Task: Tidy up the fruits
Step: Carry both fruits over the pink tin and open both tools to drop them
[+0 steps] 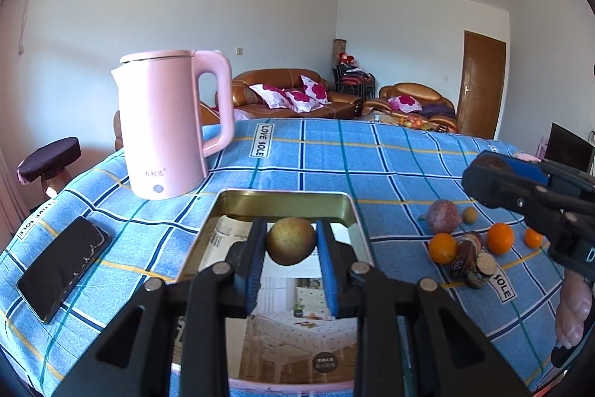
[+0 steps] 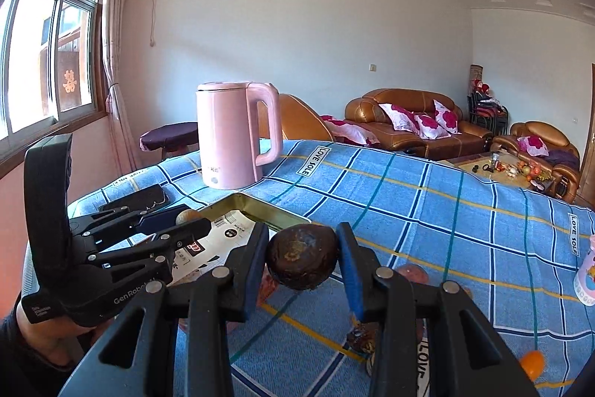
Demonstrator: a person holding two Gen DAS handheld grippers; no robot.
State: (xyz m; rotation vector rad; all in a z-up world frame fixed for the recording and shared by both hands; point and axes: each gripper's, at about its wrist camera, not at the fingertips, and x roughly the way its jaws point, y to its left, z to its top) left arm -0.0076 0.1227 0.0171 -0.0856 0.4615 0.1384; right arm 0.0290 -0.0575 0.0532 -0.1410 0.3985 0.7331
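Observation:
My left gripper is shut on a round yellow-brown fruit and holds it over the gold metal tray, which is lined with printed paper. My right gripper is shut on a dark brown wrinkled fruit above the tablecloth, just right of the tray. Several loose fruits lie on the cloth to the tray's right: a purple fruit, oranges and dark fruits. The left gripper also shows in the right wrist view.
A pink kettle stands at the back left of the blue checked tablecloth. A black phone lies at the left. A pink bottle stands at the right edge. Sofas stand beyond the table.

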